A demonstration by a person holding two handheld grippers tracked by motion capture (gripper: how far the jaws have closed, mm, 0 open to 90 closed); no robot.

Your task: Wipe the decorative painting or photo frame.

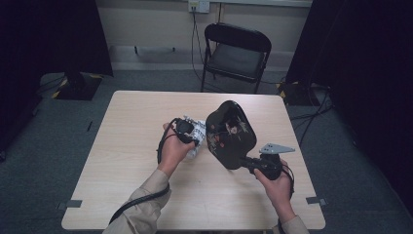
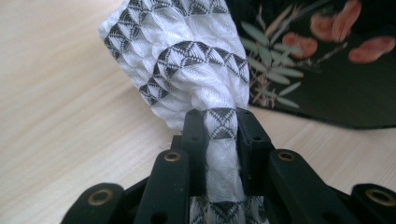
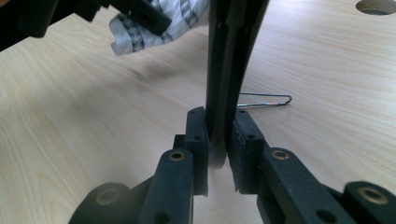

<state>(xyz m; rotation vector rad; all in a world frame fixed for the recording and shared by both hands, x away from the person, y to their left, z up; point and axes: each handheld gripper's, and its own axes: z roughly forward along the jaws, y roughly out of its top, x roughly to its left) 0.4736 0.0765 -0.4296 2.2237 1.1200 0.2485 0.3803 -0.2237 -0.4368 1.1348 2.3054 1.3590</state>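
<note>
Your left claw (image 2: 219, 135) was clamped on the patterned cloth (image 2: 187, 60); your right claw (image 3: 219, 144) pinched the black floral tray (image 1: 229, 134) upright at worktop (image 1: 131, 146) centre. Folding chair (image 1: 237, 53) at twelve o'clock, grey carpet (image 1: 58, 146) around.

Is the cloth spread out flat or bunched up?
Bunched. The cloth is gathered into folds and pinched in the left gripper, beside the black tray that the right gripper holds on edge.

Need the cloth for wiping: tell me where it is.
In the high view, the cloth sits mid-table, clamped in the left gripper, against the black tray.
</note>
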